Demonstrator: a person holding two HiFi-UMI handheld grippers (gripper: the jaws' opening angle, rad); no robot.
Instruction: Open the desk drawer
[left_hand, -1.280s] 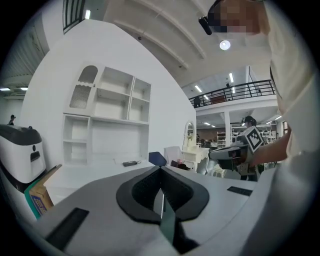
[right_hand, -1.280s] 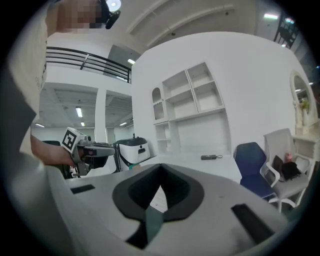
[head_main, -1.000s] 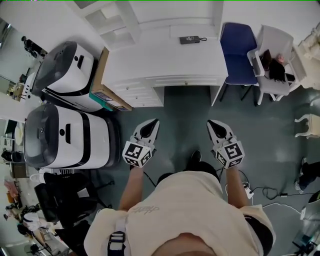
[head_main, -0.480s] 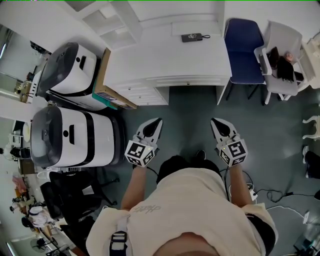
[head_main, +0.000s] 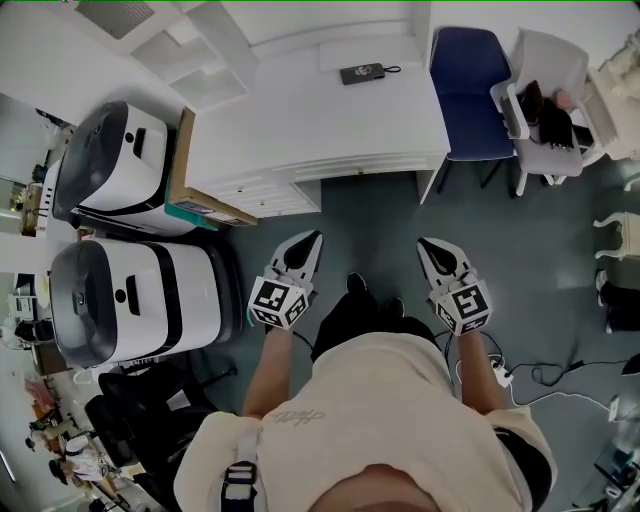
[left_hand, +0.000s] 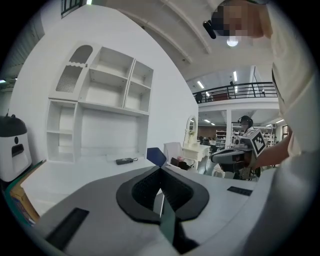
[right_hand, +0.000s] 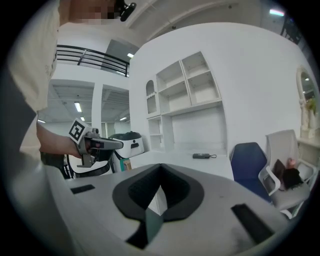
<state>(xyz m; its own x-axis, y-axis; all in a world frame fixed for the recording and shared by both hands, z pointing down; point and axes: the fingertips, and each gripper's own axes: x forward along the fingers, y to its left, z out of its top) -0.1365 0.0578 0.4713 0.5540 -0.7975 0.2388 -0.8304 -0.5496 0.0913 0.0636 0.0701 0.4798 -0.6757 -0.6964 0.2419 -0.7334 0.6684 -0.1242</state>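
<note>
One white desk (head_main: 330, 115) fills the top of the head view, its drawer stack (head_main: 262, 190) under the front-left corner, every front flush and shut. Left of it stand two big white-and-grey machines (head_main: 125, 300), one behind the other, the far one close to the desk's left edge with one cardboard box (head_main: 190, 200) wedged between. Two chairs sit off the desk's right edge: a blue chair (head_main: 468, 85) against it, a white chair (head_main: 545, 95) just beyond. Bare grey floor (head_main: 370, 225) lies open between the desk's front edge and the person, with nothing across it. Two grippers hang over that floor, well short of the desk. The left gripper (head_main: 311, 241) has its jaws pressed together, nothing between them, and points toward the drawer stack. The right gripper (head_main: 427, 245) is pressed together too, empty, aimed at the gap under the desk. One small black device (head_main: 360, 73) lies near the desk's back edge.
</note>
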